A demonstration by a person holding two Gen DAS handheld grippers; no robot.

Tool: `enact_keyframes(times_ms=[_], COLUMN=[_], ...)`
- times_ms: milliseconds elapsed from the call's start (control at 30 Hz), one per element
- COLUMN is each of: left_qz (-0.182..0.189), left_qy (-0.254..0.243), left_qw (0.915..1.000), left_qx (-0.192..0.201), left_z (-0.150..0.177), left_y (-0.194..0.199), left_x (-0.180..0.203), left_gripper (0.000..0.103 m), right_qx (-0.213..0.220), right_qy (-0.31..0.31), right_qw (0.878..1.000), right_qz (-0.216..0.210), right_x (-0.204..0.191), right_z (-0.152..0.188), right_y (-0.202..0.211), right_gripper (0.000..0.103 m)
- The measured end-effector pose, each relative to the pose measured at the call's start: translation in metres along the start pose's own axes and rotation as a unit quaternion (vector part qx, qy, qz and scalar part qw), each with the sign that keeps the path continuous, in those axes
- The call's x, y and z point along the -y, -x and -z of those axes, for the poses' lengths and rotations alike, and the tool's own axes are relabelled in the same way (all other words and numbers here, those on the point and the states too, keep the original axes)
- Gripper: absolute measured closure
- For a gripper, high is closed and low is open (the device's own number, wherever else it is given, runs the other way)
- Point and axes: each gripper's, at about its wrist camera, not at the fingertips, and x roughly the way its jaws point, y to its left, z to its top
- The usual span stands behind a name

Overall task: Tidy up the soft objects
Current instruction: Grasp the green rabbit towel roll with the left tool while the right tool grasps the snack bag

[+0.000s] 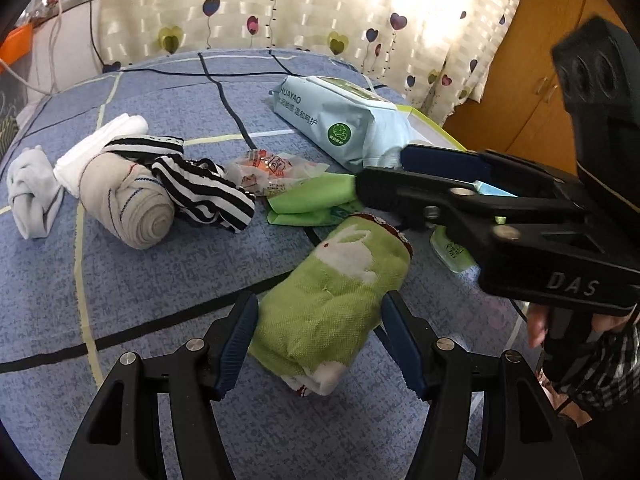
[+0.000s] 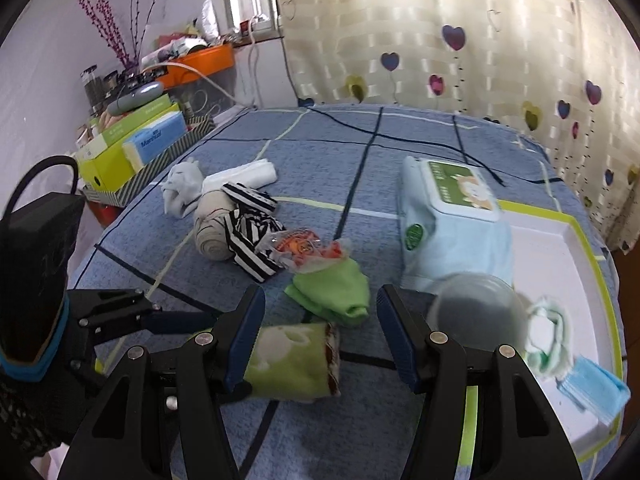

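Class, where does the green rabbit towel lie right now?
In the left wrist view, the green rabbit towel lies rolled on the blue bedsheet between the left gripper fingers, untouched.

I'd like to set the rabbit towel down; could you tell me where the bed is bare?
Bare sheet lies left of the rabbit towel, in front of the beige roll. Also bare behind the striped cloth, toward the curtain. It is crowded between that cloth and the wipes.
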Motion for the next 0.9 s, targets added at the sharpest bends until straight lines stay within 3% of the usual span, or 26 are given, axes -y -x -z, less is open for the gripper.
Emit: enact_keyframes(times_ms=[267, 567, 900], left_qz=[0.001, 0.009, 0.016], left_qy=[0.001, -0.006, -0.010], left_qw=[1.0000, 0.9999, 0.9998], left_qx=[0.000, -0.004, -0.005], left_z=[-0.004, -0.007, -0.011], left_y=[-0.010, -0.020, -0.023], left_x=[-0.001, -0.002, -0.002], left_gripper=[0.035, 0.035, 0.035], right_qx=[-0.039, -0.080, -0.102], right_qy=[0.051, 0.103, 0.110], right_qw=[0.998, 0.991, 0.988], right_qz=[-0.016, 0.018, 0.030], right_x=[-0.015, -0.017, -0.019], right_z=[-0.017, -0.026, -0.028], right_y=[-0.032, -0.064, -0.084], right_gripper=[0.044, 0.044, 0.044])
